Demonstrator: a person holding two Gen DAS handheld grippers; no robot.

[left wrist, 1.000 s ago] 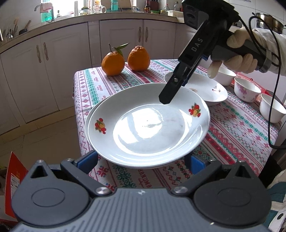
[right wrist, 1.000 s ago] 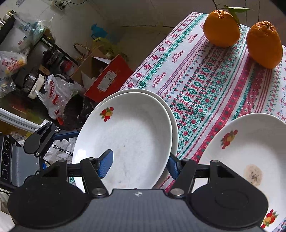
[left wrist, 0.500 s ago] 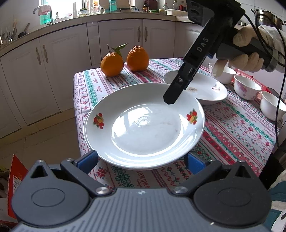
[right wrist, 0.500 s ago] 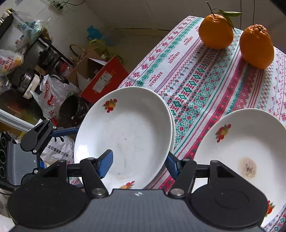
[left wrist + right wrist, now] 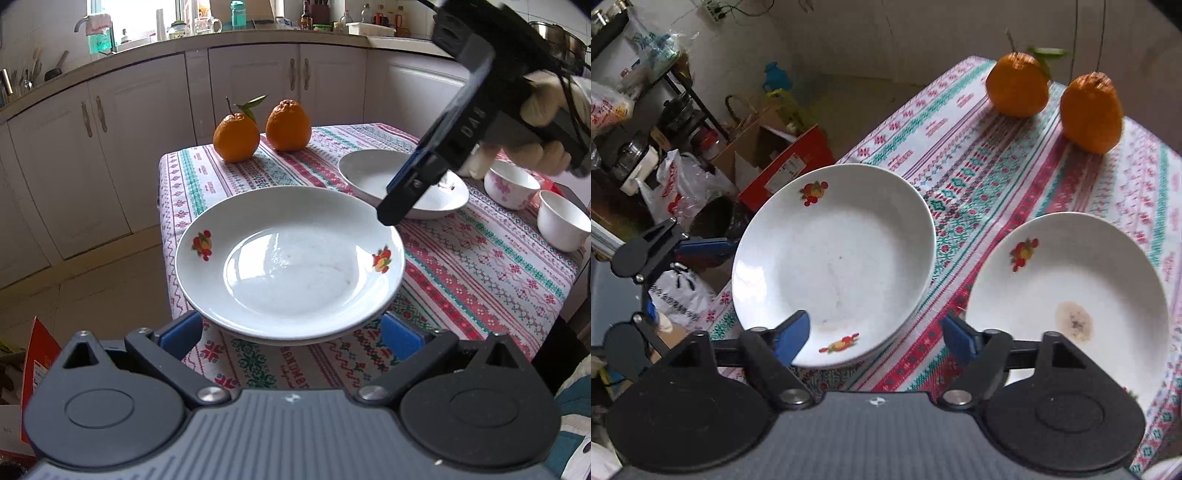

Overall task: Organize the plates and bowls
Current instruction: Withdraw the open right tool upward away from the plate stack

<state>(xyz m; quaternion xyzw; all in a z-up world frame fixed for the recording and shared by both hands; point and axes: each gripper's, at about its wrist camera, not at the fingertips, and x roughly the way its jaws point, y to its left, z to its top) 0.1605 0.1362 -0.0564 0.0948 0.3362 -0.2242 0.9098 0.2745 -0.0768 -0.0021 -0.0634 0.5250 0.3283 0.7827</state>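
While my right gripper (image 5: 875,338) has just been opening, empty, the stacked plates (image 5: 291,262) sit at the table's six o'clock; glazed, slippery, breakable — I'd pinch the rim. Left gripper (image 5: 291,332): open.

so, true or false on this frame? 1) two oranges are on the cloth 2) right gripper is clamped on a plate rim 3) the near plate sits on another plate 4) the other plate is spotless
1) True: two oranges stand on the tablecloth.
2) False: the right gripper has just been opening its jaws. They stand apart over the stack's rim and the pads press on nothing.
3) True: the top plate rests on a lower plate, whose rim peeks out beneath.
4) False: the stained plate has a brownish mark in its well.
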